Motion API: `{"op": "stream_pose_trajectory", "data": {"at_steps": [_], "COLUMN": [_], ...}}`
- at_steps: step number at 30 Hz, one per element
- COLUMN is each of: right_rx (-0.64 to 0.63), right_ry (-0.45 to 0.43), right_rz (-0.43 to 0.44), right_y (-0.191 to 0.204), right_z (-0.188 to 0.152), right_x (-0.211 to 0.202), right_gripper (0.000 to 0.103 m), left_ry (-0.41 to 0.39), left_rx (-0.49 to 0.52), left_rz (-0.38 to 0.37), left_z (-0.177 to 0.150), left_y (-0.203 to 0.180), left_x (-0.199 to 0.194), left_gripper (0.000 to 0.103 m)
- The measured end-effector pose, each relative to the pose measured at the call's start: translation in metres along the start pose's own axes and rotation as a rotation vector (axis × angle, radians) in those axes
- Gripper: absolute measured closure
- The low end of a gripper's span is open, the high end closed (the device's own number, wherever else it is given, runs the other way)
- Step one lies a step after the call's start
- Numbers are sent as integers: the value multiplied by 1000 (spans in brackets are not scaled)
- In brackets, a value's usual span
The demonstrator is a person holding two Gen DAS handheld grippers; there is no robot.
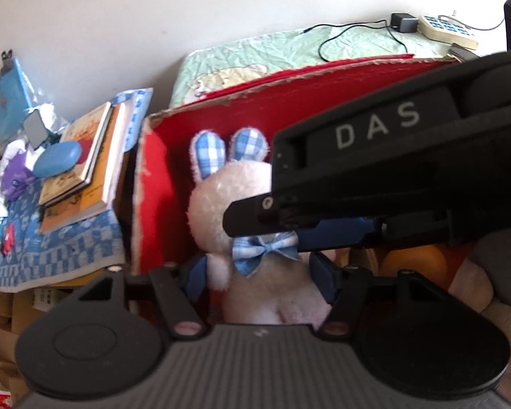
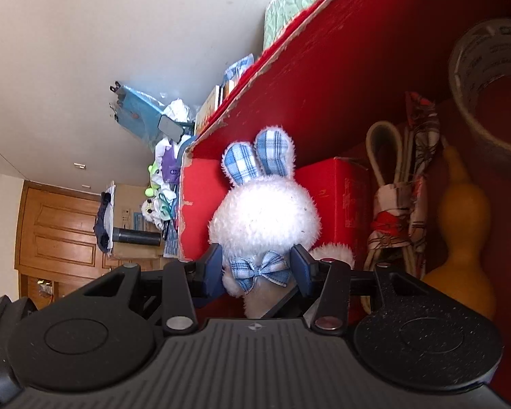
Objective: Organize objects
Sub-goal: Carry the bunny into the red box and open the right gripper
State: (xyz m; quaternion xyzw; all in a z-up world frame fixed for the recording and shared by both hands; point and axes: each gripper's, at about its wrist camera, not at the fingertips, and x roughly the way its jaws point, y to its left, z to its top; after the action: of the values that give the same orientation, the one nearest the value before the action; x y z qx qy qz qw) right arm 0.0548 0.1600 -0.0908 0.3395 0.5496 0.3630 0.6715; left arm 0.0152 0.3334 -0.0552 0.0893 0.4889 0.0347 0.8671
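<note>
A white plush bunny (image 1: 228, 197) with blue checked ears and a blue bow stands inside a red cardboard box (image 1: 156, 204), close to its left corner. My left gripper (image 1: 259, 279) has its blue pads on either side of the bunny's body, below the bow. The right gripper (image 1: 272, 228) reaches in from the right across the bunny's neck. In the right wrist view the right gripper (image 2: 257, 269) pinches the bunny (image 2: 265, 214) at the bow, against the box wall (image 2: 323, 68).
Inside the box lie a small red carton (image 2: 337, 197), a patterned bundle with a white cord (image 2: 405, 204), a yellow gourd (image 2: 463, 225) and a tape roll (image 2: 487, 78). Left of the box, books (image 1: 85, 170) and a blue case (image 1: 56, 160) rest on a checked cloth (image 1: 51, 255).
</note>
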Motion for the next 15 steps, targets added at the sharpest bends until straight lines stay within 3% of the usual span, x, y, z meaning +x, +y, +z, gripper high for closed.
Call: {"op": "stream_pose_trajectory", "data": {"at_steps": [8,15], "right_rx": [-12,-39], "right_ry": [30,8], "right_rz": [-11,-12], "right_y": [0,5], "right_z": [4,4], "right_x": [3,-2], "right_gripper": [59,48], "left_ry": [10,30], "left_rx": [10,1], "left_rz": [52,77], "left_z": [-2,-4], "left_y": [-1,-6], "left_x": [1,5], "left_gripper": [37,34]}}
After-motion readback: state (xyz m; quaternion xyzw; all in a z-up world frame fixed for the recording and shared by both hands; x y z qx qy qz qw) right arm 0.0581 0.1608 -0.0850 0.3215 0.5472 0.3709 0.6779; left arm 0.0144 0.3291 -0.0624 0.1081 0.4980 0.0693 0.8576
